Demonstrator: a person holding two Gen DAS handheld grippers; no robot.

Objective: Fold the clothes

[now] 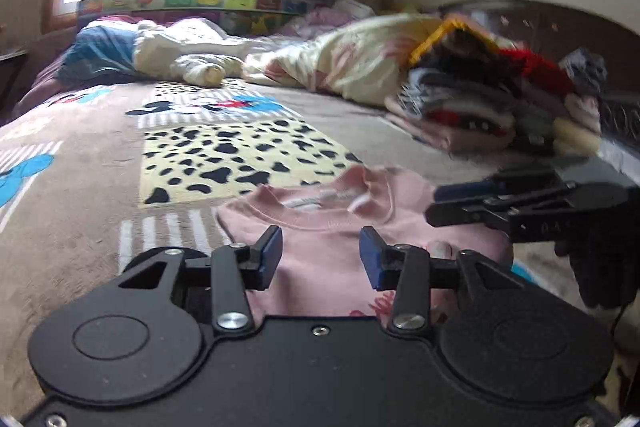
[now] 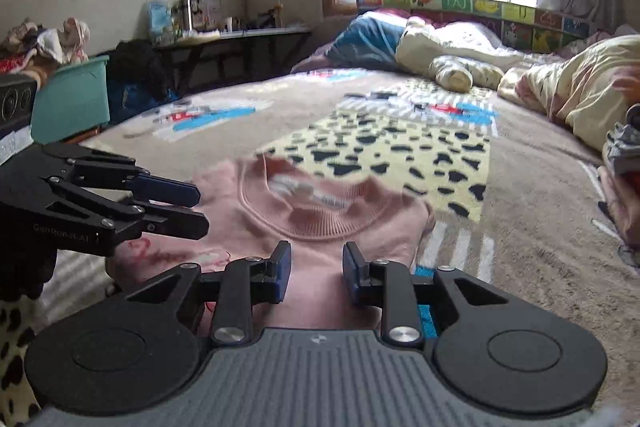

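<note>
A folded pink sweatshirt [image 1: 320, 227] lies on the bed, collar toward the far side; it also shows in the right wrist view [image 2: 320, 223]. My left gripper [image 1: 320, 255] is open and empty just above the sweatshirt's near part. My right gripper [image 2: 314, 267] is open and empty over the same garment. Each gripper shows in the other's view: the right one [image 1: 436, 205] at the sweatshirt's right edge, the left one [image 2: 200, 207] at its left edge. Both hover close to the cloth; I cannot tell if they touch it.
The bed has a brown blanket with a yellow spotted patch [image 1: 240, 155]. A stack of folded clothes [image 1: 500, 99] sits at the right by the headboard. Crumpled bedding [image 1: 340, 63] and pillows lie at the far side. A teal bin [image 2: 72, 103] and a desk [image 2: 232, 39] stand left of the bed.
</note>
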